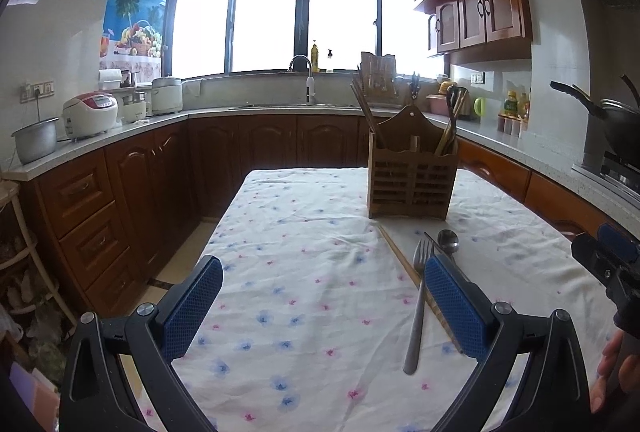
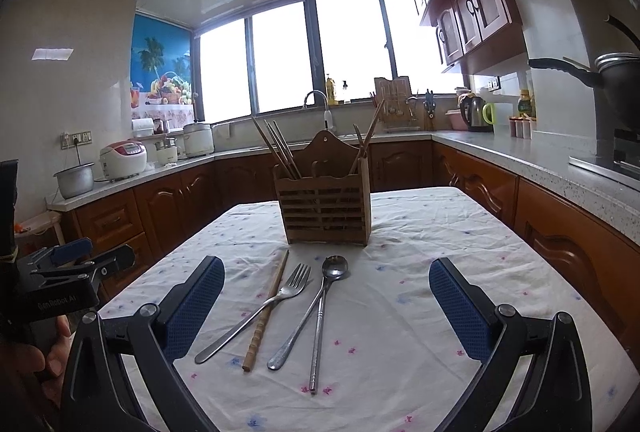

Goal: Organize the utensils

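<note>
A wooden utensil holder (image 2: pixel 326 206) stands on the floral tablecloth (image 2: pixel 400 312), with chopsticks standing in its left and right compartments. In front of it lie a bamboo chopstick (image 2: pixel 266 312), a metal fork (image 2: pixel 260 310), a metal spoon (image 2: pixel 316 300) and a metal chopstick (image 2: pixel 319 336). My right gripper (image 2: pixel 326 306) is open and empty, above the table with these utensils between its fingers. My left gripper (image 1: pixel 324 306) is open and empty; the fork (image 1: pixel 418 306), the bamboo chopstick (image 1: pixel 400 260) and the spoon (image 1: pixel 448 240) lie by its right finger (image 1: pixel 456 308). The holder (image 1: pixel 410 172) stands beyond.
Kitchen counters with wooden cabinets (image 1: pixel 120 192) surround the table on three sides. Rice cookers (image 1: pixel 90 114) stand on the left counter, a kettle (image 2: pixel 474 112) and a wok (image 1: pixel 616 124) on the right. The table's left edge drops to the floor (image 1: pixel 188 252).
</note>
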Action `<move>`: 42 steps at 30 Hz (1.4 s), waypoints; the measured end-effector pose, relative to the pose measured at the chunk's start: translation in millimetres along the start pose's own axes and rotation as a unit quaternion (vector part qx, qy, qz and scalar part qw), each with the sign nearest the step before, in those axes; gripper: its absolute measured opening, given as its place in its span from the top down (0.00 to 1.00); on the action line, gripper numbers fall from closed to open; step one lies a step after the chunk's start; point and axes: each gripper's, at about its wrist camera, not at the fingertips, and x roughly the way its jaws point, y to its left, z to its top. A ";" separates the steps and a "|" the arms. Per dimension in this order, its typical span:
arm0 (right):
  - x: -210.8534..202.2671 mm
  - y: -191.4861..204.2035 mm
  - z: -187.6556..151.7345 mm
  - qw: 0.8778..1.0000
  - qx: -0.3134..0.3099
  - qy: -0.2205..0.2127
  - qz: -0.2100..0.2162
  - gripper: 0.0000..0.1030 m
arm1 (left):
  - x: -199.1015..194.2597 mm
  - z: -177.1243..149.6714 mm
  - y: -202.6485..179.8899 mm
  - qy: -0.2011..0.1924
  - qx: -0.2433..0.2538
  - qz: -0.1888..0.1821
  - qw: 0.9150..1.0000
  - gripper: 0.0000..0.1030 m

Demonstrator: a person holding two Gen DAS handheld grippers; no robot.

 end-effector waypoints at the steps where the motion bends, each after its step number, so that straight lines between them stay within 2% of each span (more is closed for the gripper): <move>1: -0.2 0.2 -0.1 1.000 0.000 0.000 0.001 0.00 | -0.3 0.1 -0.2 0.000 0.000 -0.001 1.000 0.01; 42: -4.7 4.2 10.1 1.000 -0.003 -0.016 0.011 0.00 | -4.8 8.6 -7.0 0.010 0.002 0.002 1.000 0.01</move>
